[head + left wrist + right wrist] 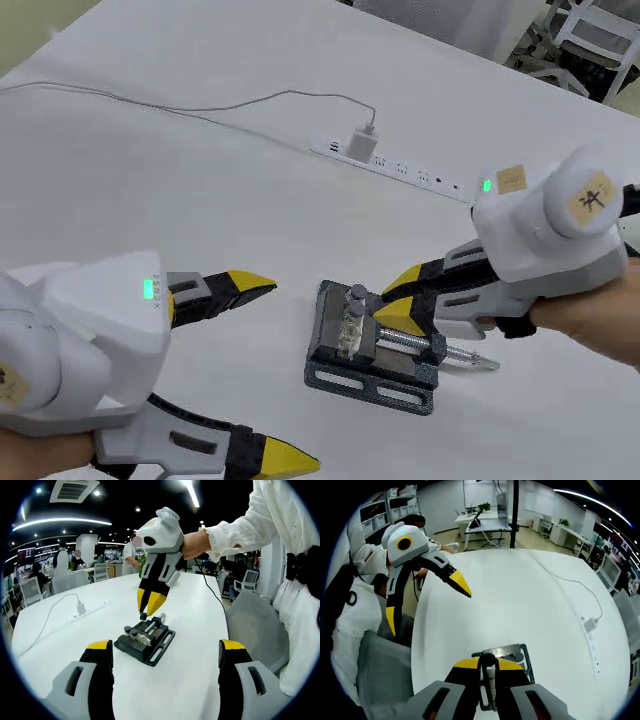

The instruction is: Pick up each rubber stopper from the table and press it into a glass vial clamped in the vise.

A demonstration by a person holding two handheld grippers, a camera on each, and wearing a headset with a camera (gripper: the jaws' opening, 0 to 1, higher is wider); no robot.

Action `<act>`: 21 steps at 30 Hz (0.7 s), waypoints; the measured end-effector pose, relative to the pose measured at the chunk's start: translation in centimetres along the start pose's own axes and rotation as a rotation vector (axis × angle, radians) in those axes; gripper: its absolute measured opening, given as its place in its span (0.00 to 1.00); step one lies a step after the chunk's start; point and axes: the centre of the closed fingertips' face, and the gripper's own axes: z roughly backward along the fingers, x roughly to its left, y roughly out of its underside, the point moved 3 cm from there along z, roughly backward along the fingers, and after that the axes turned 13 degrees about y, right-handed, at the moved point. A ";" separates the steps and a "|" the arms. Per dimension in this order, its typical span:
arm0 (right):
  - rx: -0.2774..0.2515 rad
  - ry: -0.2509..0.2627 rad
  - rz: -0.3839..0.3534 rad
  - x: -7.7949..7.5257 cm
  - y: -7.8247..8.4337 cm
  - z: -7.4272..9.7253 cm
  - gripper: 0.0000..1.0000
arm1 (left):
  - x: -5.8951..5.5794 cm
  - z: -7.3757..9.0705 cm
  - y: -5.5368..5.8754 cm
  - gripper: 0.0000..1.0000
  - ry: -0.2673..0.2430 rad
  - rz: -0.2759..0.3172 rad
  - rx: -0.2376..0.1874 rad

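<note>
Stopper [143,616]: small dark piece, seemingly pinched at the tips of the right gripper [146,611], just above the vise [145,641] at frame centre.
Right gripper state: jaws drawn together on the stopper.
Left gripper [293,375]: jaws wide apart, nothing held, lower left of frame.
Vials [350,325]: upright in the vise on the desk [200,180]; long axis vertical.
Key relation: vise judged directly below the stopper; right gripper far nearer than left gripper.

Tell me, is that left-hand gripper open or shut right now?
Open: the yellow-tipped jaws of the left gripper stand wide apart, gripping nothing.
</note>
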 end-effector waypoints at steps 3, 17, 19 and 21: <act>0.038 0.008 0.047 0.0 0.6 -0.9 0.06 | -0.1 -0.3 0.6 0.87 0.005 0.005 0.016; 0.125 0.015 0.156 -0.2 2.1 -3.6 0.06 | 0.1 -0.6 2.2 0.90 0.011 0.030 0.028; 0.130 0.013 0.160 -0.3 2.1 -3.8 0.06 | 0.2 -0.6 2.2 0.90 0.011 0.031 0.022; 0.135 0.011 0.166 -0.3 2.2 -3.9 0.06 | 0.3 -0.5 2.2 0.90 0.009 0.033 0.020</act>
